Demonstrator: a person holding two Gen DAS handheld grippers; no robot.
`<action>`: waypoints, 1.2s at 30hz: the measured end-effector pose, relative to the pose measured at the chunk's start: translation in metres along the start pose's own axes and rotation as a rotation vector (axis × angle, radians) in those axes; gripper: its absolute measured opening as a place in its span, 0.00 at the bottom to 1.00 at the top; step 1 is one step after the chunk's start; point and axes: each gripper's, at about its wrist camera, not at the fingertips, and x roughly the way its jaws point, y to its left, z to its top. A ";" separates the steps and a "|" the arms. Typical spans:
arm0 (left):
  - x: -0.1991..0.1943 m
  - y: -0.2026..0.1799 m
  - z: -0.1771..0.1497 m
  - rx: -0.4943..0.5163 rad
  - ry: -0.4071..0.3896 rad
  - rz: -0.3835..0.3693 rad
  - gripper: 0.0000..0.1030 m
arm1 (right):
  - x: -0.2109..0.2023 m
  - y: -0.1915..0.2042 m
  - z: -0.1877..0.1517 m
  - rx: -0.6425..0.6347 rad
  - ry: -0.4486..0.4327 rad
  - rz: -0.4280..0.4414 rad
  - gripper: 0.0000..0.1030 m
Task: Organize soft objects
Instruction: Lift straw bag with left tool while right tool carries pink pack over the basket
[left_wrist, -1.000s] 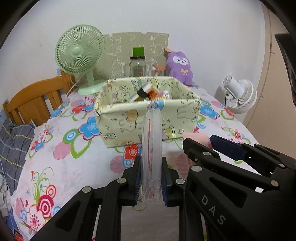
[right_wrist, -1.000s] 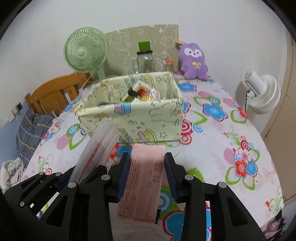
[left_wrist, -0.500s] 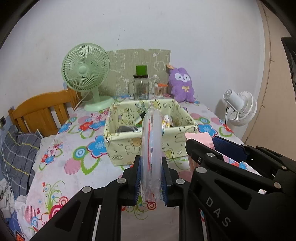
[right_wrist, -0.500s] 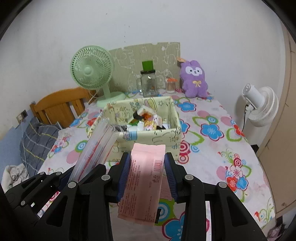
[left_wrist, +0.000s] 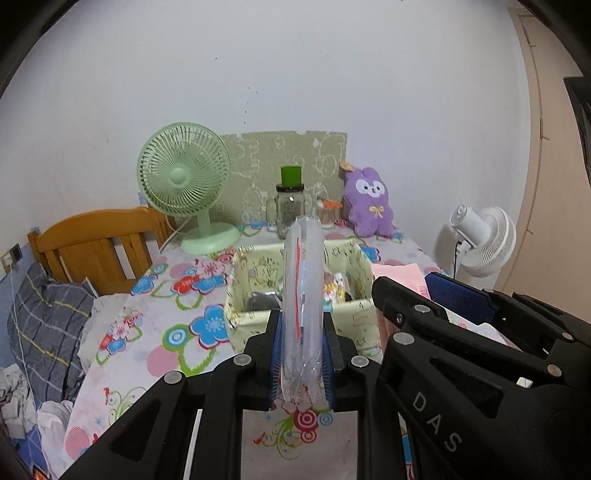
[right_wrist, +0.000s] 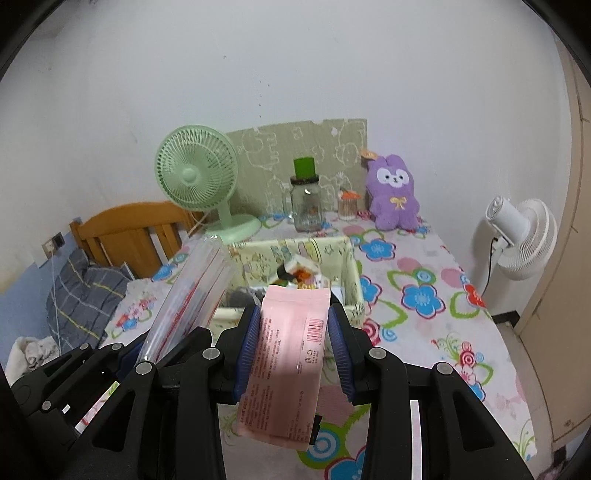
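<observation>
Left wrist view: our left gripper (left_wrist: 301, 356) has its fingers (left_wrist: 276, 354) closed on a clear plastic packet (left_wrist: 303, 295), which stands upright through the centre of the frame. In the right wrist view, our right gripper (right_wrist: 293, 352) likewise pinches a pink packet (right_wrist: 288, 362) at the lower centre, its free end drooping below the fingers. Both packets are held in the air in front of the fabric bin (right_wrist: 349, 273), which sits mid-frame on the floral surface (right_wrist: 424, 295) with small items already inside. We judge the risks as these: the two grippers are close together and could knock on the way to the bin, and either limp, slick packet could slip out or snag on the soft rim.
</observation>
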 end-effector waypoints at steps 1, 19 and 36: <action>0.000 0.001 0.001 -0.002 -0.004 0.001 0.17 | 0.000 0.001 0.002 -0.002 -0.005 0.002 0.40; 0.033 0.018 0.032 -0.021 -0.045 0.025 0.17 | 0.034 0.006 0.037 0.016 -0.045 0.004 0.40; 0.085 0.016 0.049 -0.006 -0.023 0.016 0.17 | 0.083 -0.009 0.054 0.033 -0.032 -0.034 0.40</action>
